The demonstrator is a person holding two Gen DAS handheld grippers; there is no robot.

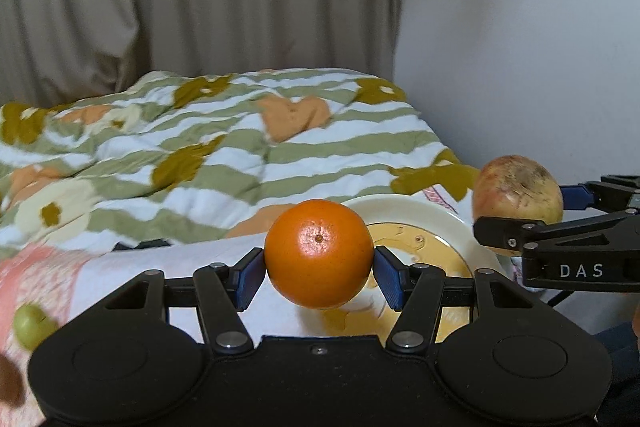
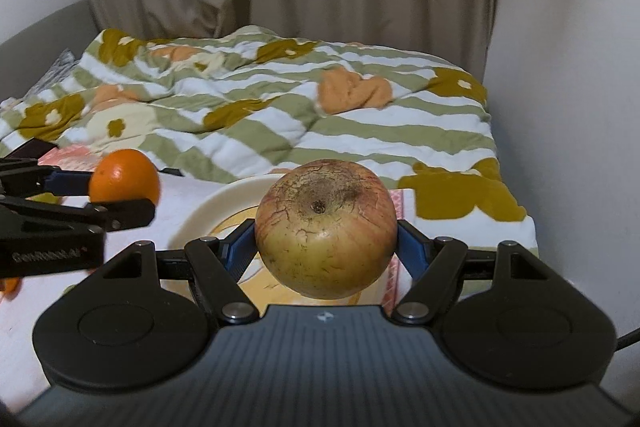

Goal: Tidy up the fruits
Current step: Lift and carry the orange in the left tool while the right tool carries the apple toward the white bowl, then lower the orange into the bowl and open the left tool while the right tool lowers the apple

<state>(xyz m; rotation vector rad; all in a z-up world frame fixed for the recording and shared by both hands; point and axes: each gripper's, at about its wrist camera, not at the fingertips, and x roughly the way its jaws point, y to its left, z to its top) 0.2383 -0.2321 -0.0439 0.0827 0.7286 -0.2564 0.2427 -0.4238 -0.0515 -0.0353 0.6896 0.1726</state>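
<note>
A glossy orange (image 1: 319, 253) sits clamped between the left gripper (image 1: 319, 269) pads above a cream plate (image 1: 416, 211). Beside it, the right gripper (image 2: 325, 247) jaws grip a russeted, yellow-red apple (image 2: 326, 227). A blurred green fruit (image 1: 32, 325), possibly a grape, lies on the bedcloth.

The orange (image 1: 319, 253) and apple (image 2: 326, 228) hide much of the plate (image 1: 404, 209).

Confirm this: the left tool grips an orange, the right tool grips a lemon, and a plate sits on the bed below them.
Wrong on one point: the right tool grips an apple, as the right wrist view shows. The left tool does grip the orange, above the plate.
</note>
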